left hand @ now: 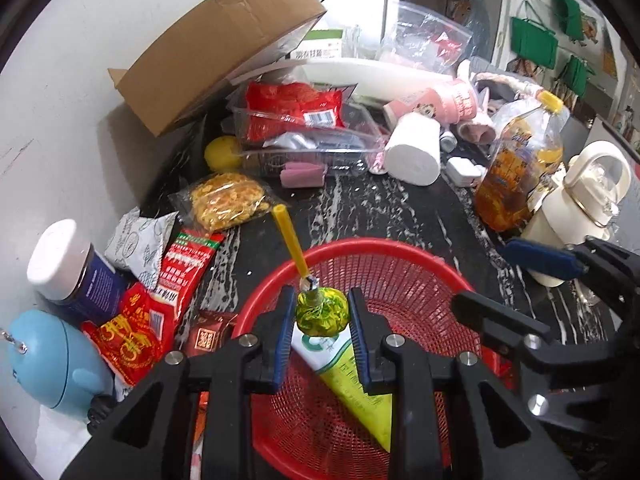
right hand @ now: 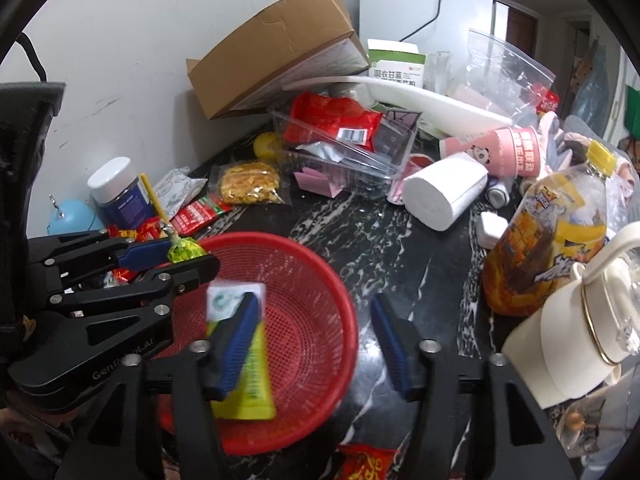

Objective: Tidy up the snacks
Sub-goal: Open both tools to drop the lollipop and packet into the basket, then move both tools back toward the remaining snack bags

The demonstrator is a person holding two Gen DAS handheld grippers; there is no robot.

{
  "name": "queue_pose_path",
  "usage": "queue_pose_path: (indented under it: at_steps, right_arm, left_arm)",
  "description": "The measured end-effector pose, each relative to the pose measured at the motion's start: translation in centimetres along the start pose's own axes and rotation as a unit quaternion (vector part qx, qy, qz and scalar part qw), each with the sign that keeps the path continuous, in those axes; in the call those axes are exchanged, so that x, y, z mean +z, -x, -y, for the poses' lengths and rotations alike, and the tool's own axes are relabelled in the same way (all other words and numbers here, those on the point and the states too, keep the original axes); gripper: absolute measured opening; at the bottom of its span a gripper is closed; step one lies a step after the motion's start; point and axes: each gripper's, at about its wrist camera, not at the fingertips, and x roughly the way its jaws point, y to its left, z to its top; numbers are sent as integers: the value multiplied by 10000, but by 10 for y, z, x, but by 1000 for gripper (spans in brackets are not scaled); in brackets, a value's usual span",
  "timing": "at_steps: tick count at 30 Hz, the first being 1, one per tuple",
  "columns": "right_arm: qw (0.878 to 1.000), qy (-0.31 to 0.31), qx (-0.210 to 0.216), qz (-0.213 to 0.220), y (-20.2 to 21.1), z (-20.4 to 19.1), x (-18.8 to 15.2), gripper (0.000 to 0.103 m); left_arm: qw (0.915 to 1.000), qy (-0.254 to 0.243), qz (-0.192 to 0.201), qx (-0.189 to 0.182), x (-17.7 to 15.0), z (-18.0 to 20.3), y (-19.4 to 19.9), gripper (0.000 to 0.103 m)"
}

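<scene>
Two grippers hovering over red basket (left hand: 404, 276): left gripper (left hand: 322, 316) clamping a lollipop (left hand: 322, 310); right gripper (right hand: 316, 340) gaping, yellow-green packet (right hand: 256, 376) lying blurred against one finger.

The basket (left hand: 400, 276) was red plastic mesh, glossy. At its nine o'clock, the snack packets (left hand: 132, 332) were shiny printed film. The counter (left hand: 400, 208) showed polished black stone with white veining. At eleven o'clock the box (left hand: 224, 48) was matt brown cardboard. The lollipop (left hand: 322, 312) wore crinkled glossy wrap; the tube (left hand: 352, 392) looked smooth plastic.
</scene>
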Motion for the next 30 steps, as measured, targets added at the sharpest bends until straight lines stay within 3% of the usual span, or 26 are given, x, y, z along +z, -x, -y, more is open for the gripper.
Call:
queue_pose_path:
  at_steps: [6,19,30]
  right_arm:
    - [9999,-107,-74,-49,9,4,-4,64]
    - [9986,-143,-357,373,72,4,-8,65]
    - [9943,-94,-620,867,143,-9,-22,71]
  left_arm:
    - [9999,46,32,120,-4,0,10,38]
    - [9985,-49,546,61,-5,18,72,39]
    - [9948,-212,1000,-25,-23,39,136,39]
